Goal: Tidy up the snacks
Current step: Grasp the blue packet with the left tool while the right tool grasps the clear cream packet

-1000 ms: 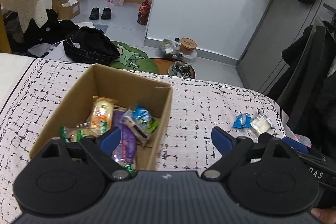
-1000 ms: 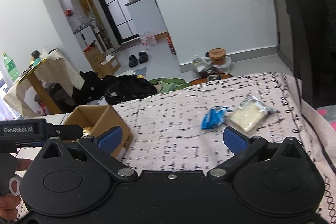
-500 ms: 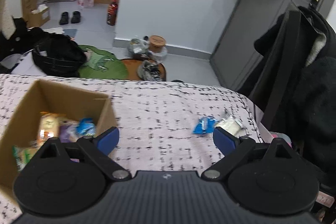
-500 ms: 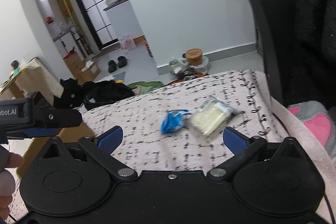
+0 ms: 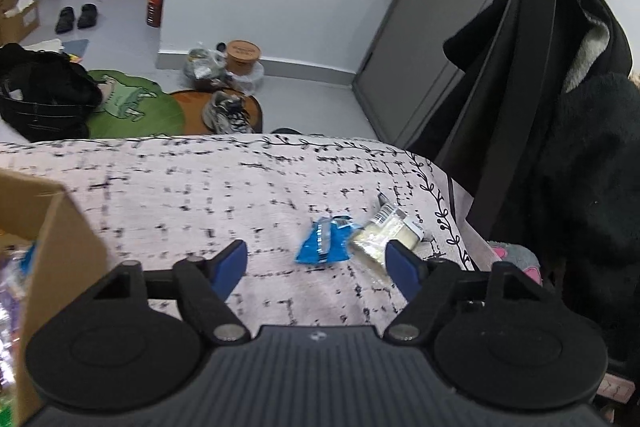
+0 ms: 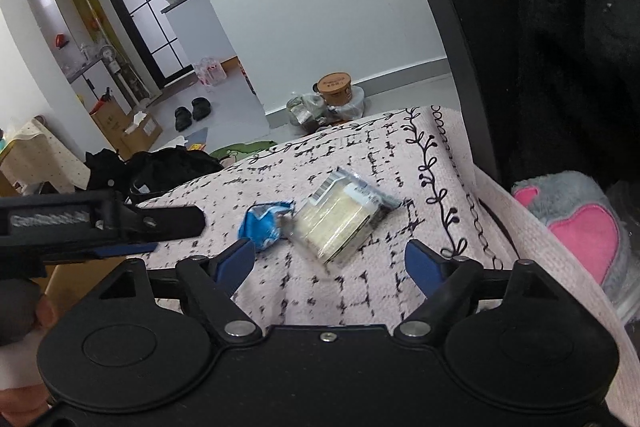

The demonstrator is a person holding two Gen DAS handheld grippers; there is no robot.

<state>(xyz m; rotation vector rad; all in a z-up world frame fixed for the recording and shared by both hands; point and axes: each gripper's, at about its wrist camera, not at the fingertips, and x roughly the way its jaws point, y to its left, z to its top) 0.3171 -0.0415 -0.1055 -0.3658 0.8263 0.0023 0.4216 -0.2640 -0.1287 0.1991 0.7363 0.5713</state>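
A blue snack packet (image 5: pixel 325 242) and a clear pack of pale biscuits (image 5: pixel 383 231) lie side by side near the right edge of the pink patterned cloth (image 5: pixel 240 187). My left gripper (image 5: pixel 320 267) is open and empty, just short of them. A cardboard box (image 5: pixel 48 247) with several snacks stands at the left. In the right wrist view the blue packet (image 6: pixel 262 223) and the biscuit pack (image 6: pixel 340 219) lie just ahead of my open, empty right gripper (image 6: pixel 332 259). The left gripper's body (image 6: pixel 96 227) reaches in from the left.
Dark coats (image 5: pixel 580 147) hang on a rack right of the cloth's edge. A grey plush slipper with a pink heart (image 6: pixel 576 227) lies beyond that edge. Bags, shoes and a green rug (image 5: pixel 132 103) are on the floor beyond the far edge.
Both grippers have swung right and closer to the two packets. The box has slid to the left edge of the left wrist view. Both stay open.
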